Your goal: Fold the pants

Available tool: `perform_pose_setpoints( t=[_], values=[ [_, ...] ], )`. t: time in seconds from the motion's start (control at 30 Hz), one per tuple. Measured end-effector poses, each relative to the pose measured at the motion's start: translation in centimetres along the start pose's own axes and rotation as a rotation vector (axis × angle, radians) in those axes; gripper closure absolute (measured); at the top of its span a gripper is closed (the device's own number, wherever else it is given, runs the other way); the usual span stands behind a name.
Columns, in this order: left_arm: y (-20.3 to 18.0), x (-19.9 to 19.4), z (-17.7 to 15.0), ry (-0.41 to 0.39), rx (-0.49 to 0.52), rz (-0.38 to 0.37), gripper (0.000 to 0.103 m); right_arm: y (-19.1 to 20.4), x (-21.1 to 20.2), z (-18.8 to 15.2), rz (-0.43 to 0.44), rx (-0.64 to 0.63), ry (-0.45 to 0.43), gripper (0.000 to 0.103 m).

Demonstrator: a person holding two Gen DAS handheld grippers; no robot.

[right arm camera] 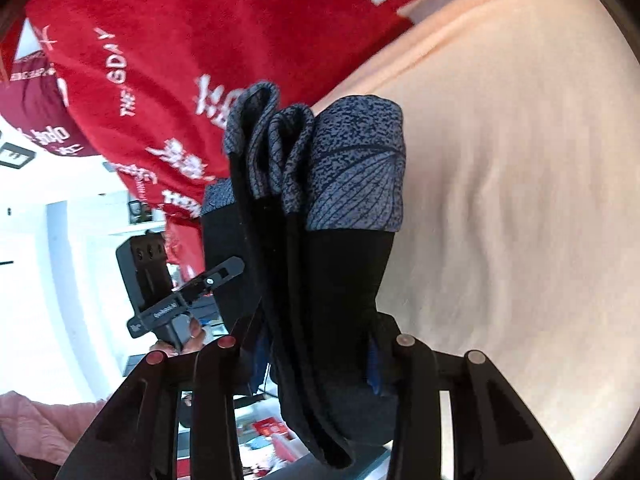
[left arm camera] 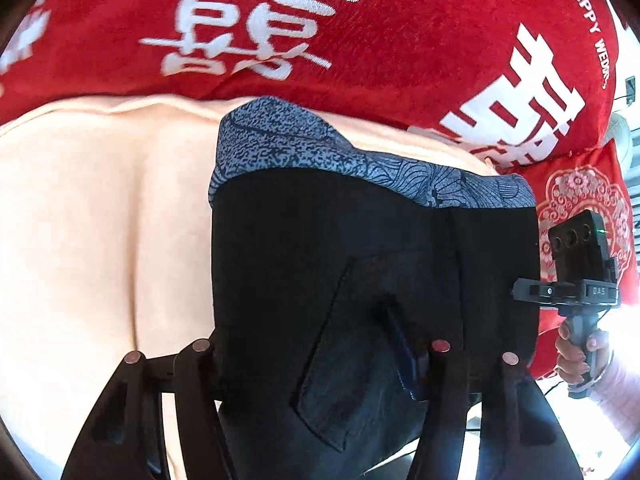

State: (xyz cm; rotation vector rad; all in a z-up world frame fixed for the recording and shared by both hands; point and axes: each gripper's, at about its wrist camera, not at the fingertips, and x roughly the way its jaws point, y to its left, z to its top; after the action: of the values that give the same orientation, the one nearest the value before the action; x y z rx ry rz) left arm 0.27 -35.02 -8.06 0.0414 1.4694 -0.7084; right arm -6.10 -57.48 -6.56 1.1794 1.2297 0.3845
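You hold the pants (left arm camera: 360,264) up off the bed (left arm camera: 100,208), left gripper (left arm camera: 320,350) and right gripper (right arm camera: 316,344) each clamped on an edge, so the stacked layers hang square for laying down.

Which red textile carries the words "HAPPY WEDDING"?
The large red blanket with white characters behind the pants, not the small red cushion with the floral pattern.

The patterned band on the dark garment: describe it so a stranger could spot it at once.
Start at the big red blanket with white characters, then drop to the pale peach bedding below it. The folded black pants hang over that bedding, held in both pairs of jaws. The speckled grey-blue band with fine dark leaf lines caps their far end, the only patterned patch on plain black cloth.
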Motion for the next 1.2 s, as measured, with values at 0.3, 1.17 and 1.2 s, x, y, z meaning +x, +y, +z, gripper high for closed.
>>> perform_pose_setpoints(
  t=[0.3,1.17,1.2],
  values=[
    [2.4,3.4,-7.3,0.064,-0.113,0.1,0.029,-2.6,3.3,-5.4,-0.127,0.013,0.065,0.06],
    [-2.1,0.6,-8.4,-0.08,0.057,0.344,0.0,4.8,1.4,-12.0,-0.738,-0.097,-0.186,0.018],
    [-2.7,-0.4,-8.9,-0.092,0.066,0.371,0.0,5.4,1.0,-12.6,-0.752,-0.093,-0.196,0.018]
  ],
)
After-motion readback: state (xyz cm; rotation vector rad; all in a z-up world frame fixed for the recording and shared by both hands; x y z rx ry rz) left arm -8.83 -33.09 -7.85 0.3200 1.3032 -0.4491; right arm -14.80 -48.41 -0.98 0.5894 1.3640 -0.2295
